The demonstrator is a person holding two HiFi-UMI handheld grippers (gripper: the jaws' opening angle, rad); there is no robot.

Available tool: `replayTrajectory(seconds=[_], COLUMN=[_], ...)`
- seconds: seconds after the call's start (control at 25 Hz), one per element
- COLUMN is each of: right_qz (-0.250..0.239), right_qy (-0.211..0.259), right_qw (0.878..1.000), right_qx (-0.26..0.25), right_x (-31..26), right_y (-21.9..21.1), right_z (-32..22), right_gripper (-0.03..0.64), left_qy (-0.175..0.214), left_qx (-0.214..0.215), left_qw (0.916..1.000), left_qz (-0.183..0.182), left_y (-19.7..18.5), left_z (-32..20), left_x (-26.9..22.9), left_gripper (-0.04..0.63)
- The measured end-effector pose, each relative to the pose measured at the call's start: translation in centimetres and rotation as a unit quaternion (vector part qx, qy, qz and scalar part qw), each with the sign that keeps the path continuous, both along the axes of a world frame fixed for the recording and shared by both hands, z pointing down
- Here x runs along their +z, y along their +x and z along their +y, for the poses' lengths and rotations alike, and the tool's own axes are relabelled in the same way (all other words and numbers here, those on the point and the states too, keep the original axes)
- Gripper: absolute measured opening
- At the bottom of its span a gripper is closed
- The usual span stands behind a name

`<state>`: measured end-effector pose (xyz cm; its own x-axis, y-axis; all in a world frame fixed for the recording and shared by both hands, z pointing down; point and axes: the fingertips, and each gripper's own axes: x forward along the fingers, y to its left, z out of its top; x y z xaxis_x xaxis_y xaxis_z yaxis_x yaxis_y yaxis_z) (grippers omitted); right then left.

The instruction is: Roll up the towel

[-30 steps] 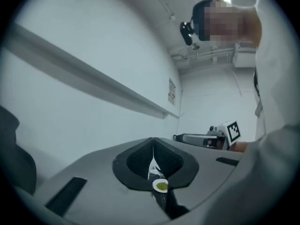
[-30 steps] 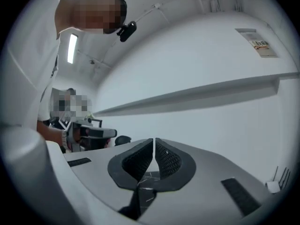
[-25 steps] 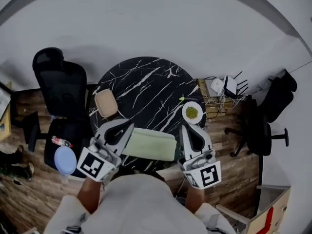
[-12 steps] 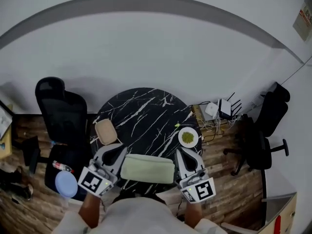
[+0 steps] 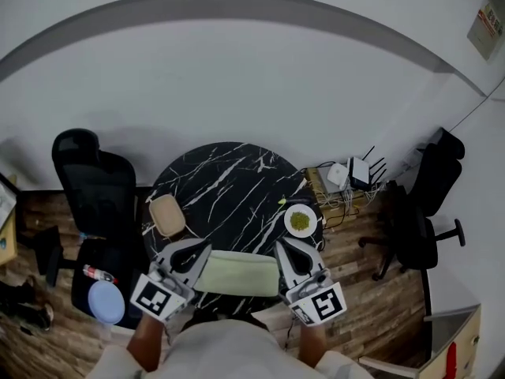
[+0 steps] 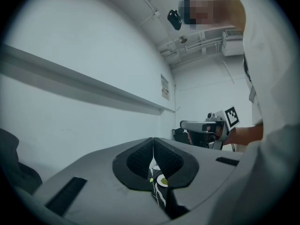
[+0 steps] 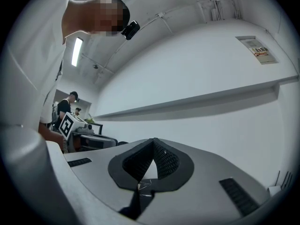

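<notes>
A pale green towel [image 5: 237,273] lies flat as a folded rectangle at the near edge of the round black marble table [image 5: 229,188]. My left gripper [image 5: 202,247] sits at the towel's left end and my right gripper [image 5: 281,245] at its right end, both pointing away from me. In the left gripper view the jaws [image 6: 153,140] meet at the tips with nothing between them. The right gripper [image 7: 153,141] is likewise shut and empty in its own view. Each gripper also shows in the other's view, the right gripper [image 6: 205,127] and the left gripper [image 7: 78,131].
A beige tray [image 5: 166,215] lies on the table's left side, and a white plate [image 5: 301,221] with green food on its right. A black office chair [image 5: 93,188] and a blue lid [image 5: 106,301] are at the left. A second chair [image 5: 418,219] and a router with cables [image 5: 353,174] are at the right.
The head view has drawn back and shows more of the wall. Both grippers stay shut beside the towel's ends, and the towel has not moved.
</notes>
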<state>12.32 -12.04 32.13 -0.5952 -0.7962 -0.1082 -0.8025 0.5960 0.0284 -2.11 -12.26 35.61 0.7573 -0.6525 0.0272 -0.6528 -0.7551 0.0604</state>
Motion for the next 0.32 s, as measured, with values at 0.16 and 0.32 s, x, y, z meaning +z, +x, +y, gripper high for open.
replayTrajectory(seconds=[0.16,0.32], right_qz=[-0.003,0.005], right_qy=[-0.005,0.000], right_qw=[1.000,1.000], right_qx=[0.002,-0.001], right_x=[0.14,0.23], right_y=[0.17,0.25], right_z=[0.01,-0.29], right_gripper=[-0.006,-0.006], left_qy=[-0.003,-0.007], left_qx=[0.004,0.010], left_qw=[1.0000,0.9999], left_qz=[0.000,-0.001], left_y=[0.33,0.72], left_z=[-0.17,-0.31], left_x=[0.22,0.42], left_gripper=[0.003,0.003])
